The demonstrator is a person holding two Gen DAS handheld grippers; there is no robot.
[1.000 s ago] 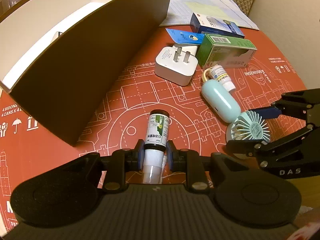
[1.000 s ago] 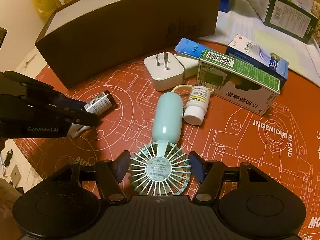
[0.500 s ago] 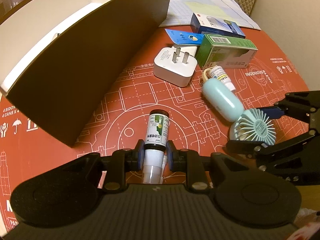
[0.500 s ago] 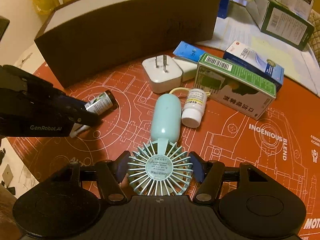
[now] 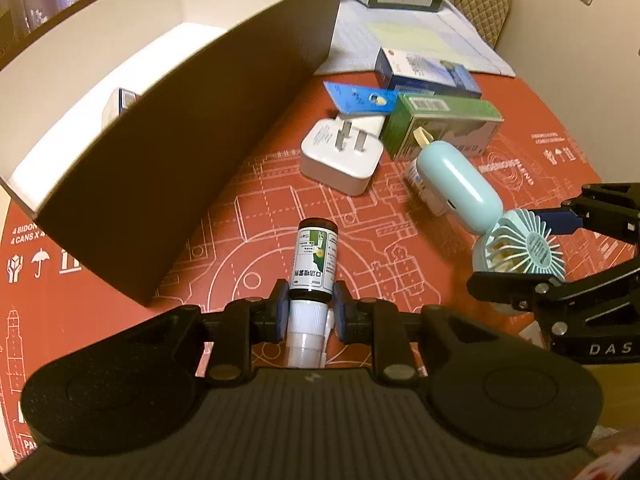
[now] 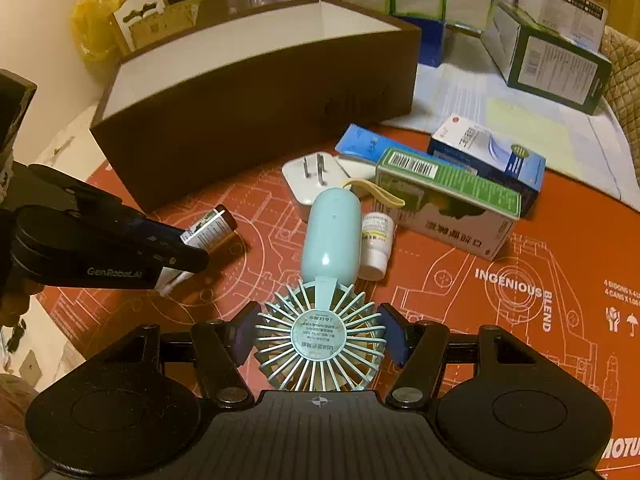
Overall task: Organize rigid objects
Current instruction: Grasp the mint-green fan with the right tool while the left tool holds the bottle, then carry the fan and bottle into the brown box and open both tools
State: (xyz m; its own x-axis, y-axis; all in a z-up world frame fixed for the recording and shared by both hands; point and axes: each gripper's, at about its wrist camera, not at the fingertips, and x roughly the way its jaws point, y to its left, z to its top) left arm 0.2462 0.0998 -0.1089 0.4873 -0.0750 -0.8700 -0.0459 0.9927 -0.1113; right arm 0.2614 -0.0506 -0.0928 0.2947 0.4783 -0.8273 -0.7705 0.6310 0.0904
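My left gripper [image 5: 309, 308] is shut on a small brown spray bottle [image 5: 314, 258] with a white cap and holds it above the red mat; it also shows in the right wrist view [image 6: 210, 226]. My right gripper [image 6: 320, 334] is shut on the round head of a mint handheld fan [image 6: 320, 340], lifted off the mat, its handle [image 6: 330, 236] pointing away; the fan also shows in the left wrist view [image 5: 520, 248]. A brown open box [image 5: 168, 140] with a white inside stands at the left.
On the red mat [image 6: 500, 300] lie a white plug adapter [image 5: 342, 156], a small white pill bottle [image 6: 376, 246], a green carton [image 6: 448, 196], a blue carton [image 6: 488, 156] and a blue packet [image 5: 356, 98]. Papers and more cartons lie behind.
Both grippers have risen. The fan has come up off the mat in my right gripper. The bottle has risen in my left gripper, and more of the box's inside shows.
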